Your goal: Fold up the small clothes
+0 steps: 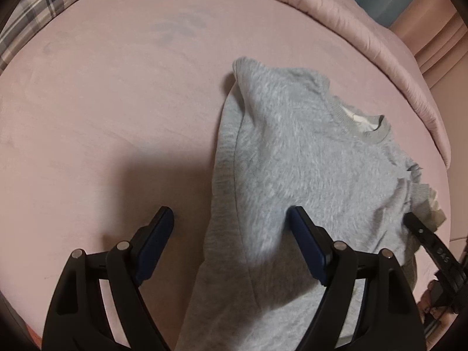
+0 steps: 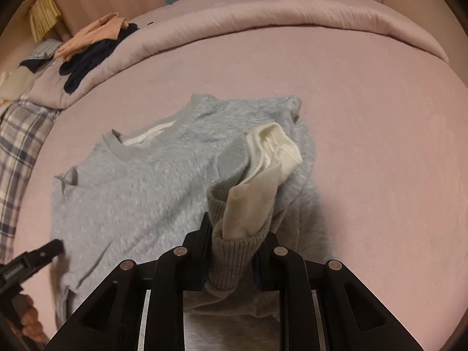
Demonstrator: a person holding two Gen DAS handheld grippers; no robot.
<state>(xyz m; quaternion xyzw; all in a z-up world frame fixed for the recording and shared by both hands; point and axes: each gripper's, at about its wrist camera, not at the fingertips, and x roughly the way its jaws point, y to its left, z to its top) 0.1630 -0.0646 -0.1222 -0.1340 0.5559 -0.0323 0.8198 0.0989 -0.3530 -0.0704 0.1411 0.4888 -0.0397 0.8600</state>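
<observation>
Grey sweatshirt [image 2: 140, 193] lies on the pink bed [image 2: 380, 146]; right gripper [image 2: 234, 251] jaws clamp its ribbed cuff [image 2: 234, 263]; left gripper [image 1: 231, 228] jaws gape wide, holding nothing; loose clothes [image 2: 90, 49] piled on the rolled duvet [image 2: 263, 8].

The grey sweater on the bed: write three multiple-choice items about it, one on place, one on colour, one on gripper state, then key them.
1. Where does the grey sweater lie?
A. on the pink bedsheet
B. on a wooden floor
C. in a basket

2. What colour is the lining that shows inside the ribbed cuff?
A. red
B. cream white
C. black

3. How does the right gripper stand?
A. wide open over bare sheet
B. shut on the ribbed cuff
C. out of view

Key: 1 A, the sheet surrounds the sweater in both views. 2 B, pale cream fabric spills from the cuff. 3 B, the cuff sits pinched between its fingers, while the left gripper stands open over the sweater's edge.
</observation>
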